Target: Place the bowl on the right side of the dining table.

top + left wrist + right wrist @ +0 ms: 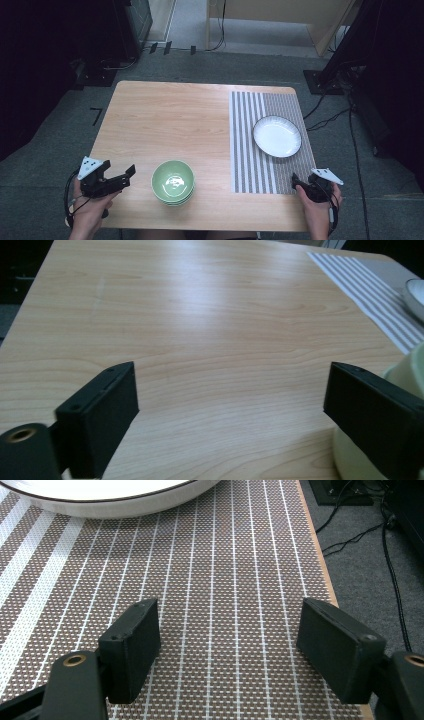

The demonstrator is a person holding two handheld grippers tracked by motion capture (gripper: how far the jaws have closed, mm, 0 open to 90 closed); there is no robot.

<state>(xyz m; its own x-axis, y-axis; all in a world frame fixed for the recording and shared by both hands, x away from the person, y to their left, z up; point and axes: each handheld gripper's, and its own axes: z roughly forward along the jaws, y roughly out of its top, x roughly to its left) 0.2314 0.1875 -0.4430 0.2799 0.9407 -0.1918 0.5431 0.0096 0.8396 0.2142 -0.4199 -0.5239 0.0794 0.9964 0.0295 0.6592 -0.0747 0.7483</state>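
From the high view, the left gripper (pixel 131 173) hangs just left of the green bowls (pixel 173 182) at the near bench (pixel 165 115) edge, apparently approaching them.

In the left gripper view, its jaws gape empty; next comes straddling a rim.

The right gripper view shows the right gripper (pixel 230 645) wide open and empty above the striped mat (pixel 225 570), near the white plate (pixel 100 502).

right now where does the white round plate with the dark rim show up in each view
high view: the white round plate with the dark rim lies right of centre, on the striped woven placemat.
left gripper view: a sliver of its rim at the right edge, beyond the mat's stripes.
right gripper view: its near edge runs along the top left.
shared landmark: the striped placemat under the plate.
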